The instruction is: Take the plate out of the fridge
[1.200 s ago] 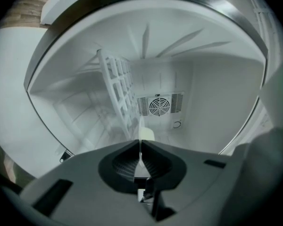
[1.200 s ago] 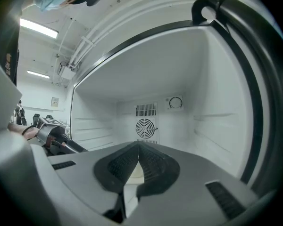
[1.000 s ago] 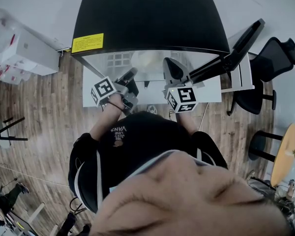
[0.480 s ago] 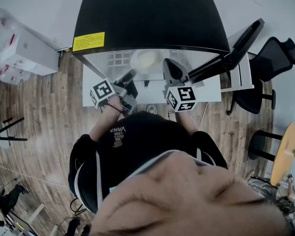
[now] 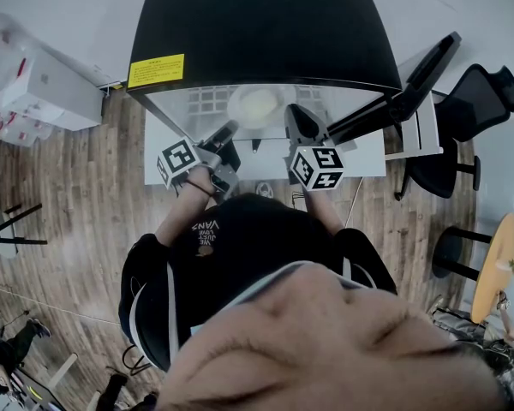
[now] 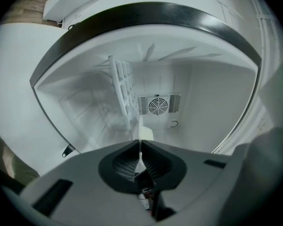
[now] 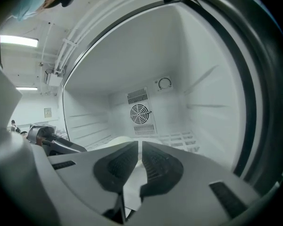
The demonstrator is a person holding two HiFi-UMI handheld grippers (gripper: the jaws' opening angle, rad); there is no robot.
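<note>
Right gripper (image 7: pixel 139 147), jaws together, dips and rolls at the plate's (image 5: pixel 259 105) right; left gripper (image 6: pixel 140 144) stays clamped on its rim, so pull-out seems next.

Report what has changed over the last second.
The right gripper rolled slightly, its marker cube turning with it, and the plate now shows more plainly at the mouth of the fridge. Unchanged: both grippers stay shut on the plate's rim, and the left gripper keeps still.
</note>
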